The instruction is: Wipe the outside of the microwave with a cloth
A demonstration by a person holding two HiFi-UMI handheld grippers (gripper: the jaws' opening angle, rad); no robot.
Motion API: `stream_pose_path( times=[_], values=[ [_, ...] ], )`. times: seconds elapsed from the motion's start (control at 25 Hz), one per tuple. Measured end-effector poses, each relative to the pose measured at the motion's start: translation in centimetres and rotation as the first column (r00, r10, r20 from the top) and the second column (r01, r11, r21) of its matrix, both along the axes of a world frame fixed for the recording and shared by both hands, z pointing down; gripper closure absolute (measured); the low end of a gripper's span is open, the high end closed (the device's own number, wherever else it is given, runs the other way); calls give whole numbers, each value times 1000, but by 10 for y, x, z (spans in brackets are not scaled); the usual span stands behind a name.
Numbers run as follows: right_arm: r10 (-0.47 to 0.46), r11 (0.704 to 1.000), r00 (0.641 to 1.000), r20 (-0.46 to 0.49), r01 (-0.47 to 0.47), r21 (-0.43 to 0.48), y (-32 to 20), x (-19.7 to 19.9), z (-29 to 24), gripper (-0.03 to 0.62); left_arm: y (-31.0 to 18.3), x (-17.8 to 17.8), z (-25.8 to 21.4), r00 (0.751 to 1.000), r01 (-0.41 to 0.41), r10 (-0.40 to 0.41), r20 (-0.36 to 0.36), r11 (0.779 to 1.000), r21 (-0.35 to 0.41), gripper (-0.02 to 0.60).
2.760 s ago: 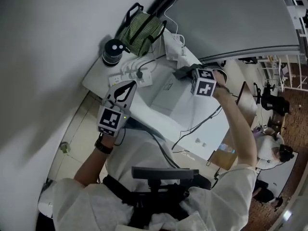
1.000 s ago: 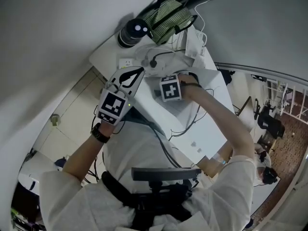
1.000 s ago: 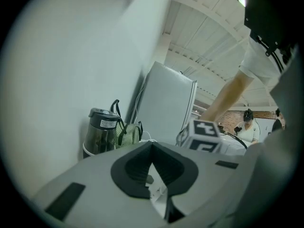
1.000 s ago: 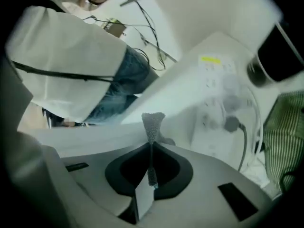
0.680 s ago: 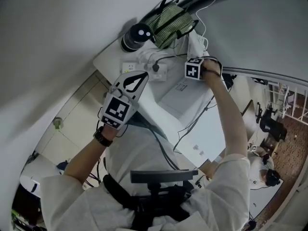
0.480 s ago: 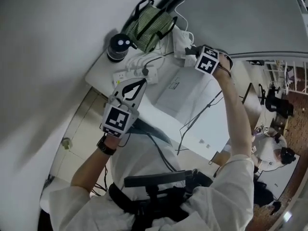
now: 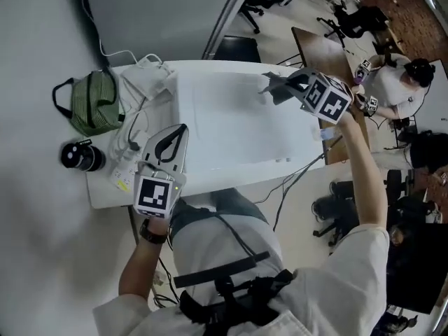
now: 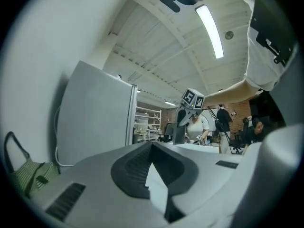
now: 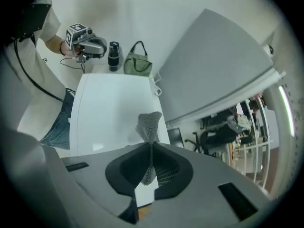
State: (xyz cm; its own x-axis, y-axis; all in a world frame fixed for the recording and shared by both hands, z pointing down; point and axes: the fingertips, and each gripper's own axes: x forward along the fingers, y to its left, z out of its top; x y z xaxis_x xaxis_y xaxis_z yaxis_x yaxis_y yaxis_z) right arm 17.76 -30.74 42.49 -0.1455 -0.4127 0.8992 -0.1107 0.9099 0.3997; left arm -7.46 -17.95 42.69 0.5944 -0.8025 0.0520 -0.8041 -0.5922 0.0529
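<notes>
Microwave (image 7: 231,124) top lies under my right gripper (image 7: 285,89), which pinches the grey cloth (image 7: 274,87) at its far right corner. Its long side runs to the left from there. My left gripper (image 7: 180,131) is pressed together, empty, at the near left edge.

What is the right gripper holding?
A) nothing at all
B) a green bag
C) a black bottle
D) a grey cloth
D: in the right gripper view, the right gripper has its jaws shut on a grey cloth, which sticks out past them over the white microwave.
</notes>
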Motion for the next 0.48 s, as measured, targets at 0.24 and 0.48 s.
stream_pose_path(
  times=[0.24, 0.48],
  values=[
    [130, 991, 991, 33, -131, 22, -22, 211, 20, 574, -3, 177, -26, 985, -112, 111, 130, 994, 2, 555],
    [31, 995, 998, 63, -37, 92, -54, 322, 62, 574, 7, 342, -36, 988, -36, 44, 147, 998, -58, 555]
  ],
)
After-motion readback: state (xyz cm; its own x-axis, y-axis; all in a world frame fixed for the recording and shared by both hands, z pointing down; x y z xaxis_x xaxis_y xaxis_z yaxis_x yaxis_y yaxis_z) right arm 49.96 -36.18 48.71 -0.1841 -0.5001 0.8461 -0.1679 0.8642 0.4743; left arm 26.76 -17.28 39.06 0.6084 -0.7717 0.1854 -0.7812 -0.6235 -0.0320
